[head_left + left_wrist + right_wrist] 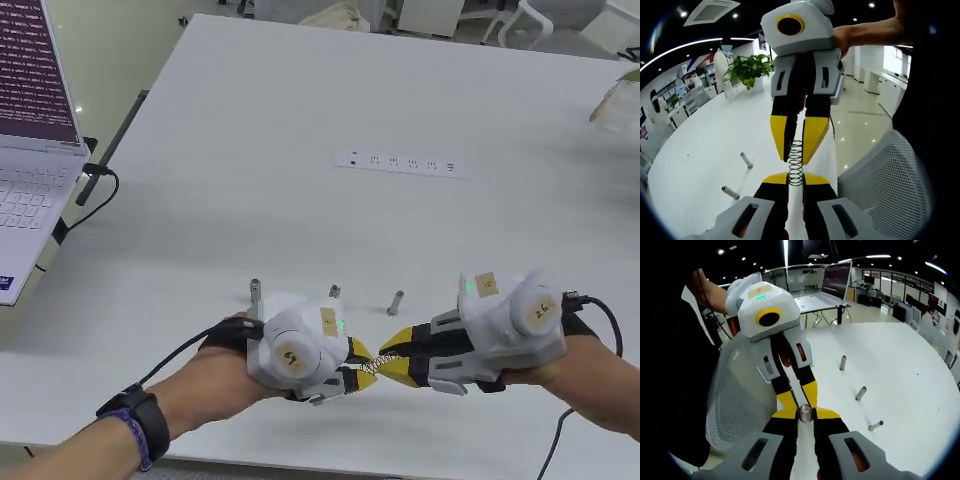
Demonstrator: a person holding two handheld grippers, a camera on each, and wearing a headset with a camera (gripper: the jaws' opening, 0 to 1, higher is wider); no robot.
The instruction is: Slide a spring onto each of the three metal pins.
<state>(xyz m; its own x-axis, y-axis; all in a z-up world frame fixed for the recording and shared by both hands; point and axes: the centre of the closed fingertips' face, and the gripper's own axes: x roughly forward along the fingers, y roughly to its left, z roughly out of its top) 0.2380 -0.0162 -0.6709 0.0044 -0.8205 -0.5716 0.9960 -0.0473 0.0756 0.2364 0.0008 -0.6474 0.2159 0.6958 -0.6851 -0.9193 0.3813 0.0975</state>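
One spring (372,362), ends pinched in left gripper (356,367), right gripper (391,360) jaws

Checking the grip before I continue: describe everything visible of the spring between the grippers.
The spring is a small open-wound coil of bare silvery wire, straight and seemingly undeformed. It is held in the air near the white table's front edge, spanning the two grippers: one end pinched in the left gripper's yellow-tipped tongs, the other in the right gripper's. Nothing else visibly touches it.
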